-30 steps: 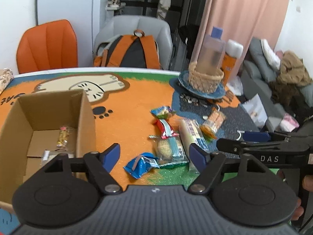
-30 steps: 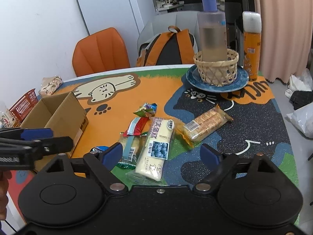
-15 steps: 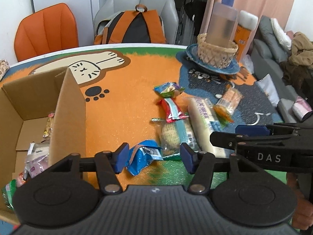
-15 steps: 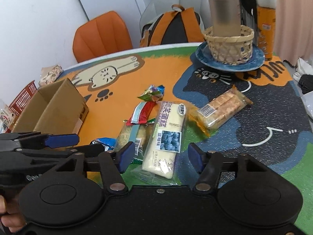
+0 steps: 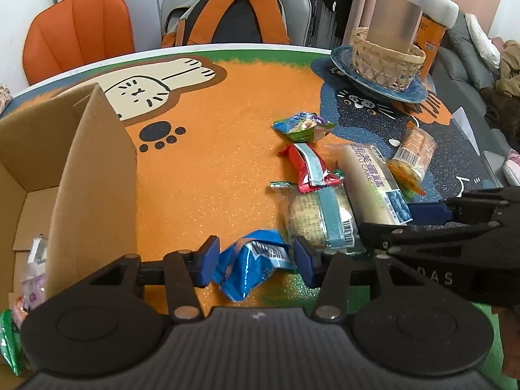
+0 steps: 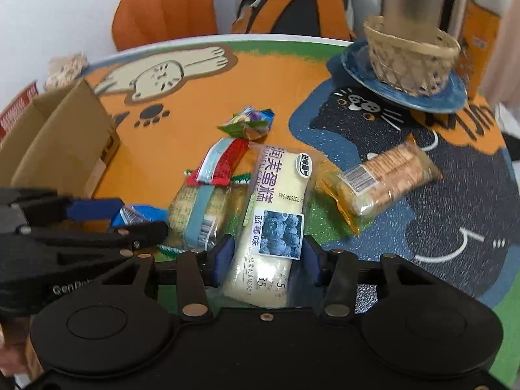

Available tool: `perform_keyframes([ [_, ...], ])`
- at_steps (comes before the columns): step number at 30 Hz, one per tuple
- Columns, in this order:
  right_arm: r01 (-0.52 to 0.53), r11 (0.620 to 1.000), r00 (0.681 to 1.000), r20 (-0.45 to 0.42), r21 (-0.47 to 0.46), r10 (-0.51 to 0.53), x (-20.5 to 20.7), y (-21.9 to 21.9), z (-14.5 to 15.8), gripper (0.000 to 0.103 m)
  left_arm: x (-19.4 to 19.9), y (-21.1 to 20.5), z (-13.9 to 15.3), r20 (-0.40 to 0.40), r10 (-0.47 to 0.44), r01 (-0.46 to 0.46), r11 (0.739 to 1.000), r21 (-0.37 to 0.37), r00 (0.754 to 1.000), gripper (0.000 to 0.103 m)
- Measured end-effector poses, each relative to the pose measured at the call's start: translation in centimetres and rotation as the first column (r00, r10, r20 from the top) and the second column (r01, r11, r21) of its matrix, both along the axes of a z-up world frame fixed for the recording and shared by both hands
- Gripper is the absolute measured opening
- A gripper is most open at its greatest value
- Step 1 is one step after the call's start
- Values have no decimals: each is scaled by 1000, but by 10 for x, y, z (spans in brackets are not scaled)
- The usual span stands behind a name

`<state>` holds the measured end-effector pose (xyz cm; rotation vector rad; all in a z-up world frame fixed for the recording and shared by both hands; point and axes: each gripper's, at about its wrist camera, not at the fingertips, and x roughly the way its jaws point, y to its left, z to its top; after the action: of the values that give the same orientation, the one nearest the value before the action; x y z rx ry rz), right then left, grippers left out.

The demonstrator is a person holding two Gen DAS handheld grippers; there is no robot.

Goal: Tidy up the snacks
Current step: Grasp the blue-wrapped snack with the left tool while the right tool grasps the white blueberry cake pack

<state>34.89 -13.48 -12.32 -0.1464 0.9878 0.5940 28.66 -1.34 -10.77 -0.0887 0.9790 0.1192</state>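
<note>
Left gripper [image 5: 253, 260] fingers closing around blue packet [image 5: 252, 265]; right gripper [image 6: 265, 260] fingers closing around cake [image 6: 271, 224], on surface [image 5: 208, 169].

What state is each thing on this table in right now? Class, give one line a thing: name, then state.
left gripper: jaws closing around the blue packet, pads not yet pressing.
right gripper: jaws closing around the blueberry cake pack.
blue packet: crumpled, on the mat.
blueberry cake pack: lying flat, sealed.
cardboard box: open, snacks inside.
cracker pack: lying apart, untouched.
</note>
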Motion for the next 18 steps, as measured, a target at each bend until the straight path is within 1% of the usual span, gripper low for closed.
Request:
perform_keyframes([
  [3,-23,999,1000,18,-42,24,-2,4,1,40,-1,0,0,-1,-8,8,1000,-1,1000,47],
  [5,-28,999,1000,9,-42,29,-3,2,2,35,-3,0,0,0,-16,16,1000,3,1000,43],
  [7,-25,999,1000,-8,-31,25,-4,-1,3,34,-5,1,0,-1,-15,15,1000,5,1000,31],
  [9,-23,1000,1000,-17,-16,23,-5,-5,5,32,-8,3,2,3,-13,13,1000,-14,1000,29],
  [12,-22,1000,999,-29,14,23,-8,-10,8,31,-10,2,4,10,-24,24,999,-22,1000,28],
  [18,-16,999,999,-42,38,18,-11,-15,20,30,-15,-1,12,17,-39,39,999,-36,999,26],
])
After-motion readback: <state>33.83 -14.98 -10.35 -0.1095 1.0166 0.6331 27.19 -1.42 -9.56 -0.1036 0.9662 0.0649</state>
